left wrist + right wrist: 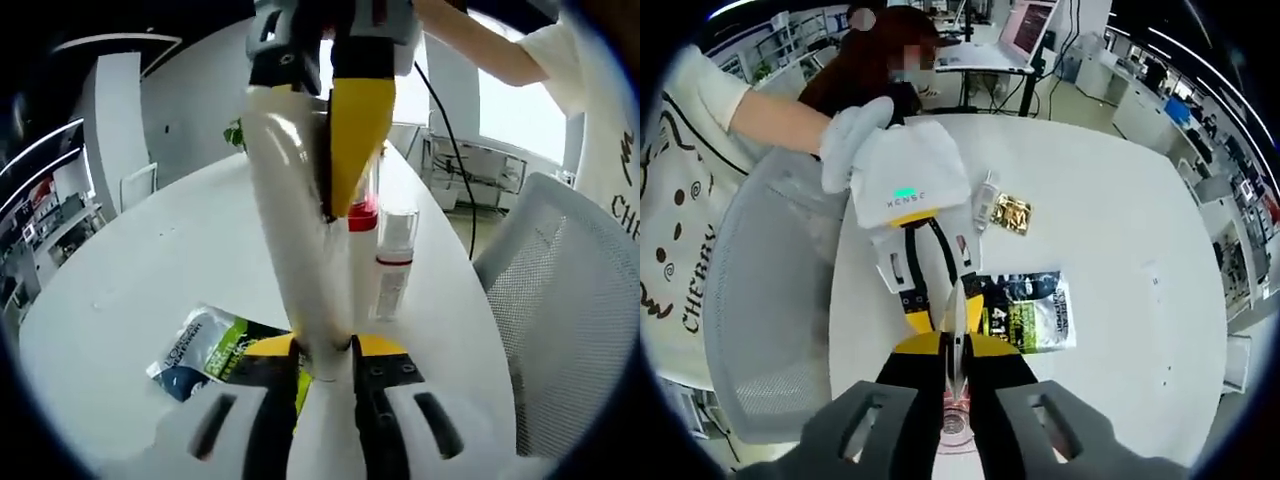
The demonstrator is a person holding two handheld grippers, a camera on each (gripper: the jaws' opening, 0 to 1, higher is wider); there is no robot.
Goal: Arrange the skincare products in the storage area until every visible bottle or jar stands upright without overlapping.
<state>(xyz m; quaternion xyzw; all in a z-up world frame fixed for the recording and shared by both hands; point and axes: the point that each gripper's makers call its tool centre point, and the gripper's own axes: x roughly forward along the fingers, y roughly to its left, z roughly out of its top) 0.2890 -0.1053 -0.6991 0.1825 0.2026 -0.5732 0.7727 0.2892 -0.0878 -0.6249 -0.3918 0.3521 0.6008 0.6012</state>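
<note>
In the left gripper view we see our left tongs (330,362) clamped on the base of a tall white bottle (290,230), which rises away from the camera above the white tabletop (130,260). The right tongs (345,130) come in from the top of that view, their yellow tips closed over the bottle's far end. Just beyond it stand a bottle with a red band (362,250) and a clear-capped spray bottle (394,262), both upright and close together. A green and black sachet (215,350) lies flat near the left tongs. In the right gripper view the right tongs (954,352) grip the white bottle (954,325) end-on, with the left tongs (940,295) opposite, held by a gloved hand (855,135). Farther off on the tabletop (1110,200) lie a small gold packet (1012,213) and a clear sachet (985,200), touching.
</note>
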